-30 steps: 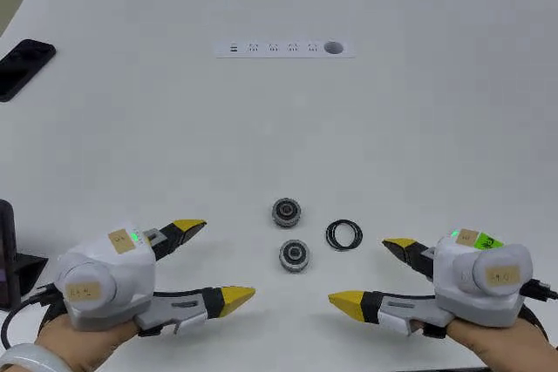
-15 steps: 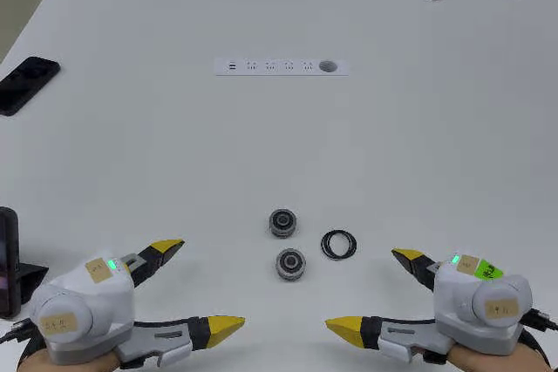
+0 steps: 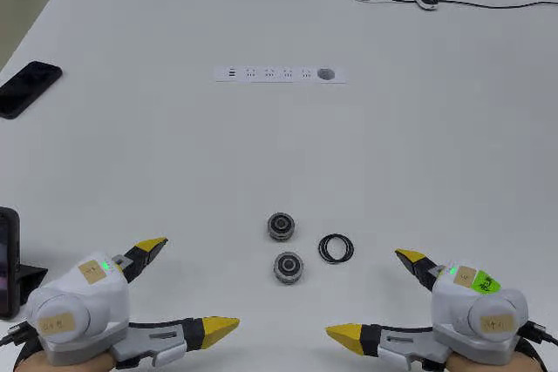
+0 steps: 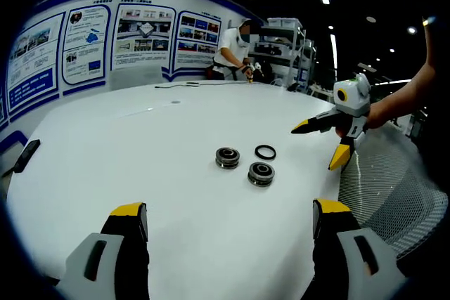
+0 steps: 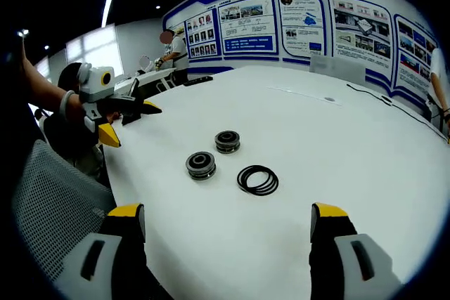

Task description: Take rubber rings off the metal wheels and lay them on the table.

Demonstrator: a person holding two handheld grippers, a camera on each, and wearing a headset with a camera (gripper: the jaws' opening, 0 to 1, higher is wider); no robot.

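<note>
While both claws hang over the near edge of the table (image 3: pixel 436 154), your work lies between them and a little farther out. Your left gripper (image 3: pixel 187 285) and right gripper (image 3: pixel 376 294) each stand with jaws spread wide, released and grasping nothing.

Two metal wheels lie flat near the middle of the near side, close together but apart: the far wheel (image 3: pixel 281 226) and the near wheel (image 3: pixel 289 267). Just to their right, loose rubber rings (image 3: pixel 336 247) lie overlapped on the bare top, touching neither wheel. Whether either wheel carries a ring around its rim is too small to tell.

Expect the wheels to be stiff, smooth and dense for their size. On this slick white top one will likely skid if you push it from a single side, so clamp it across its rim with one claw. The rings look thin, light and stretchy. Catch one at the wheel's edge with a single jaw tip and peel it over the rim. A hard squeeze would probably just let it slip or snap away.
</note>
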